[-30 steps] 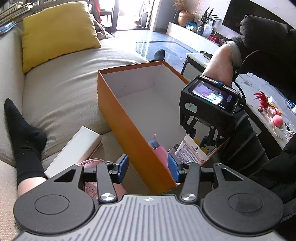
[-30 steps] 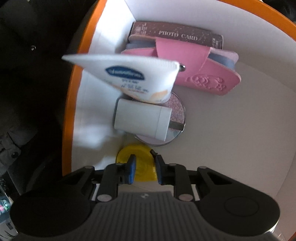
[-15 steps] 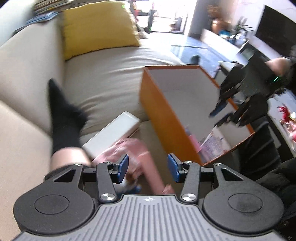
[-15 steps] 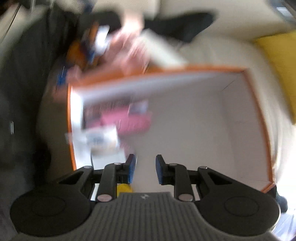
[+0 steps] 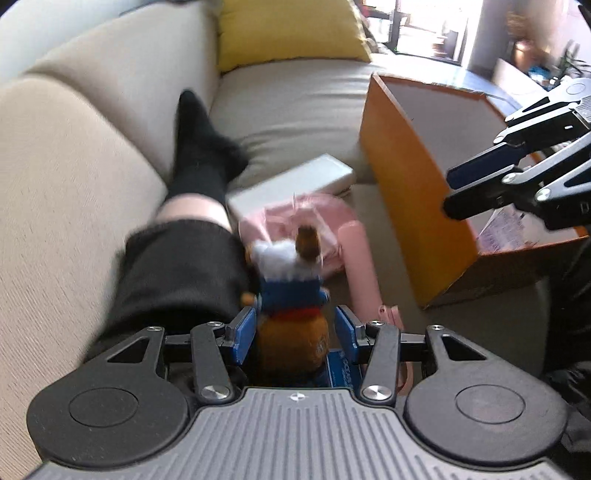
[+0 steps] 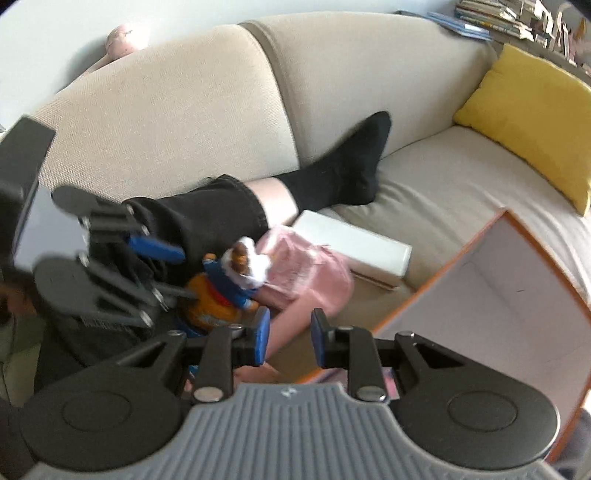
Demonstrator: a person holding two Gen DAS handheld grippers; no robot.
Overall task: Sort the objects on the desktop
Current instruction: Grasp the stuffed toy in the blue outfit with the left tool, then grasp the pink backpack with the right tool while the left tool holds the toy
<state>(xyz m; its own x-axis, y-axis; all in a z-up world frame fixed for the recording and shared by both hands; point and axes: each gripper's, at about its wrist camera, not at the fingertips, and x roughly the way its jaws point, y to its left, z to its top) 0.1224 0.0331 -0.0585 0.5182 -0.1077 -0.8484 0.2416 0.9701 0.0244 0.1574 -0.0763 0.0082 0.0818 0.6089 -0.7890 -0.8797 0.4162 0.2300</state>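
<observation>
A small plush toy [image 5: 291,295] with an orange body, blue jacket and white head lies on the sofa between the open blue pads of my left gripper [image 5: 295,332]; contact cannot be told. The right wrist view shows the toy [image 6: 221,291] with my left gripper [image 6: 166,269] around it. My right gripper [image 6: 288,336] is open and empty, hovering by the near corner of the orange box [image 6: 517,280]. In the left wrist view it [image 5: 476,188] hangs over that box [image 5: 413,184]. A paper packet [image 5: 506,232] lies inside.
A pink pouch [image 5: 306,221] with a pink strap [image 5: 358,266] and a white flat box [image 5: 295,184] lie behind the toy. The person's leg in a black sock [image 5: 199,162] rests on the beige sofa [image 5: 74,166]. A yellow cushion [image 5: 288,29] sits at the back.
My left gripper swung away from the box and down to the plush toy, which now sits between its pads. My right gripper lifted out of the box and turned toward the sofa.
</observation>
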